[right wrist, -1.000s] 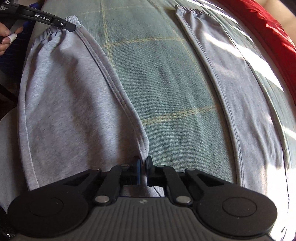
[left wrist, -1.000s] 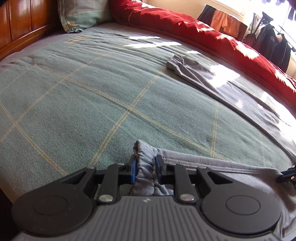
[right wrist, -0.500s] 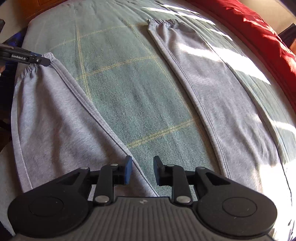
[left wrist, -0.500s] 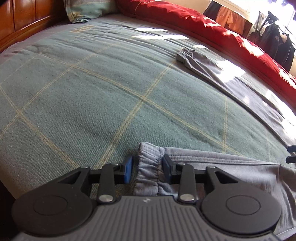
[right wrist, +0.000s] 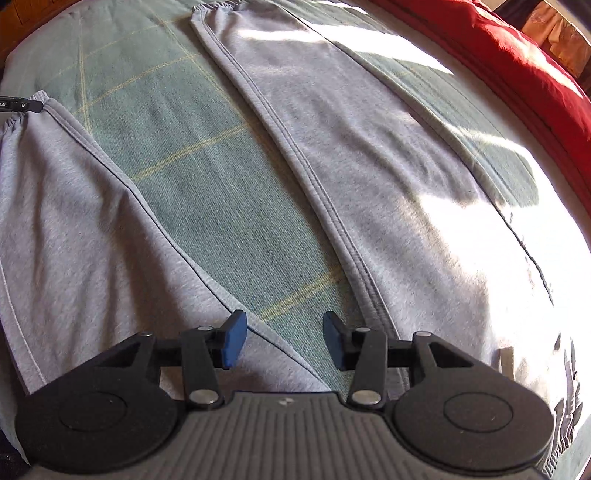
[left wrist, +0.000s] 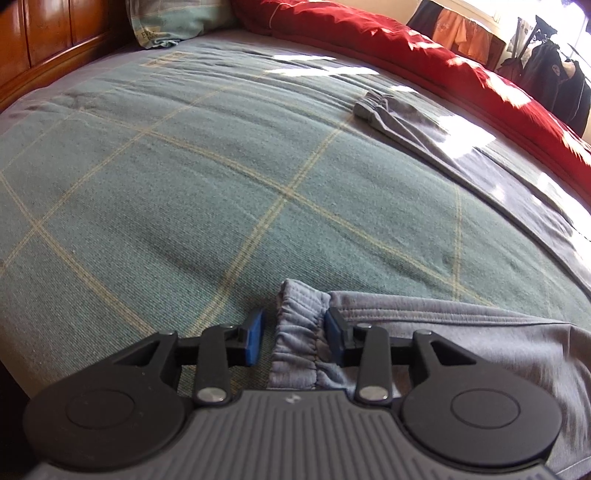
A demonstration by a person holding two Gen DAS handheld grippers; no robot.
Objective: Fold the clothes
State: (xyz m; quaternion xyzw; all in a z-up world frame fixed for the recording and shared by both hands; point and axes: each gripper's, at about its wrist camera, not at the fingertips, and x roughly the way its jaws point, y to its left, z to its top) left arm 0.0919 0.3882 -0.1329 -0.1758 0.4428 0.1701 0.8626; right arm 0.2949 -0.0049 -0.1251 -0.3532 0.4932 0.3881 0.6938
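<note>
A grey pair of sweatpants (right wrist: 388, 192) lies flat on the green checked bedspread, its two legs spread apart. In the left wrist view the near leg's gathered cuff (left wrist: 301, 325) lies between the jaws of my left gripper (left wrist: 293, 338), which is open and not clamping it. The far leg's cuff (left wrist: 373, 105) lies further back. In the right wrist view my right gripper (right wrist: 282, 341) is open and empty, over the bedspread gap near where the two legs meet. The near leg (right wrist: 74, 221) runs to the left, where the left gripper's tip (right wrist: 22, 106) shows at its cuff.
The green checked bedspread (left wrist: 184, 177) covers the bed. A red duvet (left wrist: 424, 51) lies along the far side, a pillow (left wrist: 166, 18) and wooden headboard (left wrist: 44, 37) at the back left. Clothes hang (left wrist: 554, 70) at the back right.
Both grippers opened. The left let go of the near leg's cuff, which now lies on the bed. The right released the fabric at the crotch and pulled back a little.
</note>
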